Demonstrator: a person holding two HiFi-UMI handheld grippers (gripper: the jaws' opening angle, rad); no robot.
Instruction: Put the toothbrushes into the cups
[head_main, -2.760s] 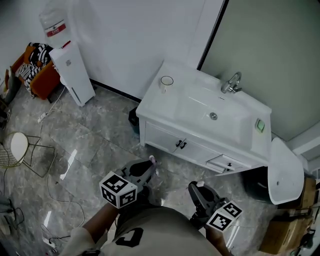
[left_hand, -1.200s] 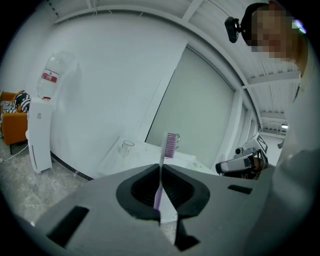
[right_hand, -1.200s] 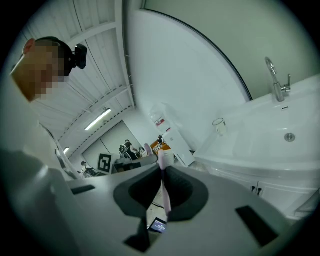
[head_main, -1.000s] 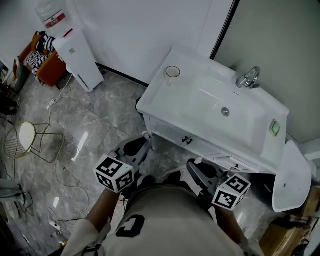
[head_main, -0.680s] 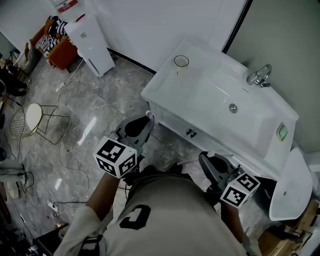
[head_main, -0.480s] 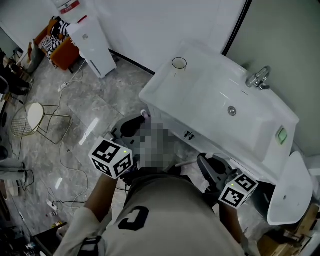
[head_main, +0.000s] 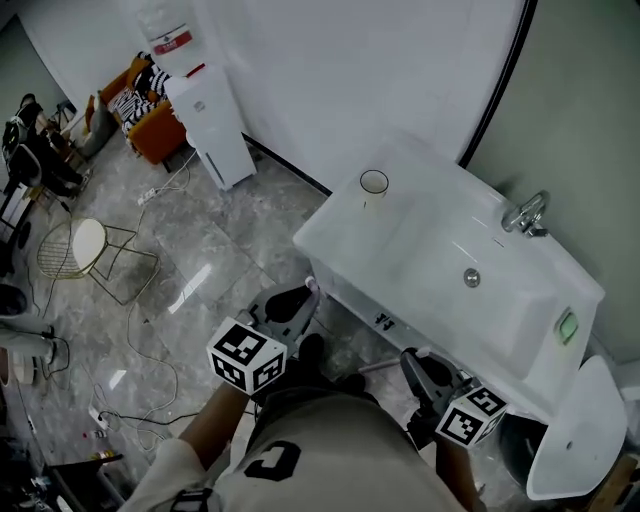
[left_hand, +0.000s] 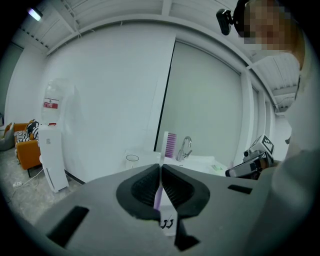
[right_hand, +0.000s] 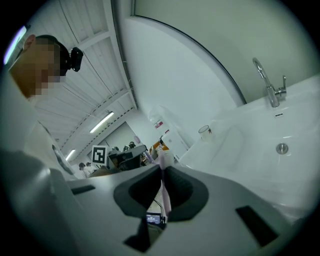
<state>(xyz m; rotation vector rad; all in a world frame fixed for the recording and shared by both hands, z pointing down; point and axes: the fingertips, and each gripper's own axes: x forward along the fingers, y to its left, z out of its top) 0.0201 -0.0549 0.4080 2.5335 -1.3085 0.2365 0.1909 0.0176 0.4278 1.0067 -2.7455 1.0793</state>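
A single clear cup (head_main: 374, 183) stands on the left end of the white vanity top (head_main: 420, 235); it also shows as the cup (left_hand: 132, 160) and the cup (right_hand: 204, 131). My left gripper (head_main: 303, 300) is in front of the vanity, below its left corner, shut on a toothbrush (left_hand: 170, 145) with purple bristles that stands upright between the jaws. My right gripper (head_main: 413, 358) is lower, by the cabinet front, shut on a pale pink toothbrush (right_hand: 163, 187). Both grippers are well short of the cup.
The basin has a drain (head_main: 471, 278) and a chrome faucet (head_main: 526, 213) at the back right. A water dispenser (head_main: 205, 120) stands against the wall to the left, and a wire chair (head_main: 85, 250) with loose cables is on the marble floor. A white lidded bin (head_main: 570, 430) is at the lower right.
Both grippers, still shut on their toothbrushes, have moved a little nearer the vanity. The head camera has shifted, so the sink sits lower and more of the room shows.
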